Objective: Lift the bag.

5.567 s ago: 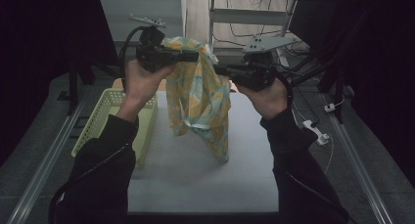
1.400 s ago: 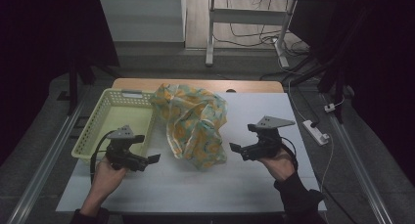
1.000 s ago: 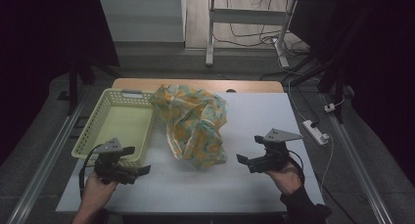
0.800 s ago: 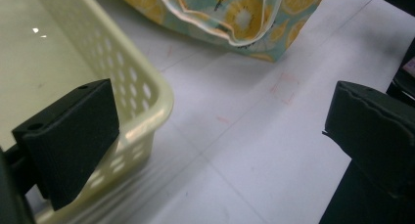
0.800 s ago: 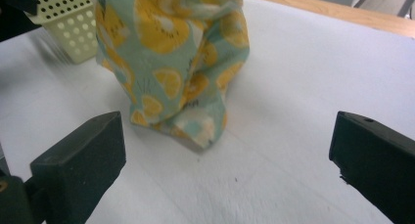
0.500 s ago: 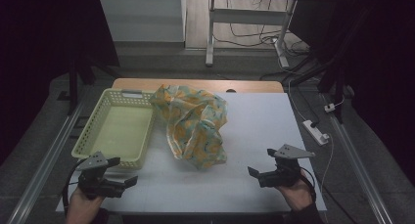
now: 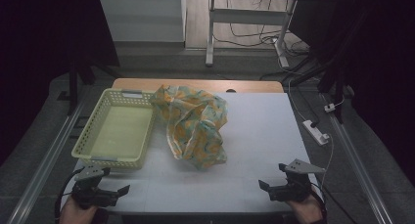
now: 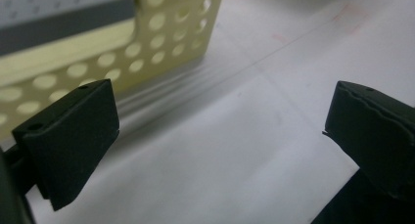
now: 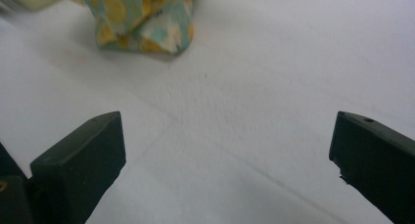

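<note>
High view, cloth: a crumpled yellow-and-teal patterned cloth (image 7: pixel 194 125) lies mid-table (image 7: pixel 264 136), its left edge touching the basket.
Basket: a pale yellow perforated basket (image 7: pixel 115 131) sits at the table's left side.
Left gripper (image 7: pixel 116 191): at the near left corner, jaws spread wide, nothing between them; basket wall (image 8: pixel 112 53) just ahead.
Right gripper (image 7: pixel 265 187): at the near right corner, jaws wide apart, nothing held; cloth (image 9: pixel 142 18) farther ahead.

a lab: dark curtains (image 7: pixel 44 43), trailing floor cables (image 7: pixel 254 35), power strip (image 7: pixel 315 131).
</note>
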`<state>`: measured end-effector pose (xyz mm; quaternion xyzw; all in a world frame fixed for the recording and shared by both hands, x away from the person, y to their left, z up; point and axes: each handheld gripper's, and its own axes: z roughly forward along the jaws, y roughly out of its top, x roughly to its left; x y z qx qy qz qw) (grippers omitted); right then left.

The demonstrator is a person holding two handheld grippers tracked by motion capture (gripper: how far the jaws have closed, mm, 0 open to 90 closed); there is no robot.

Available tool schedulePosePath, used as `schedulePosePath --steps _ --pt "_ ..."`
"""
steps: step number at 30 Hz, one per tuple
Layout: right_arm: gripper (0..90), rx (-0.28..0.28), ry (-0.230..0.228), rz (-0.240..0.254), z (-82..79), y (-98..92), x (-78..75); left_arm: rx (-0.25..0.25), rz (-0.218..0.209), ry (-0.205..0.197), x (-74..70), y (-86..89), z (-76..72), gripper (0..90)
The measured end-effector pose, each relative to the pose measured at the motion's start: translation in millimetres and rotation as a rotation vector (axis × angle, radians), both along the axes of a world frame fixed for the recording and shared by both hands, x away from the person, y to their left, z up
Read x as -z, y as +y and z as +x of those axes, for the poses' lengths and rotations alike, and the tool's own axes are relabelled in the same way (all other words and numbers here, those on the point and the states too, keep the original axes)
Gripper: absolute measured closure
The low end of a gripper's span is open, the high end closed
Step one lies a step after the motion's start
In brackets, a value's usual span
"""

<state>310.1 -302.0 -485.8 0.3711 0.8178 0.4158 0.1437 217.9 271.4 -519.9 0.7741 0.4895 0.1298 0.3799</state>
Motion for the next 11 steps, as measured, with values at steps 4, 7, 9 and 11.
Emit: schedulePosePath --steps 4,7,9,11 --pt "0.0 0.005 0.035 -0.030 -4.7 -3.3 8.3 -0.019 0.049 0.018 0.6 0.5 -1.8 0.0" --pt "0.0 0.010 0.065 -0.051 -5.9 -5.8 14.1 -0.022 0.037 0.026 1.3 2.4 -1.5 0.0" --pt "0.0 0.021 0.061 -0.037 -6.4 -7.7 12.9 -0.025 0.023 0.036 1.8 4.1 -0.6 0.0" --pt "0.0 0.027 0.068 -0.038 -5.5 -8.3 13.9 -0.026 0.012 0.038 2.0 4.6 0.4 0.0"
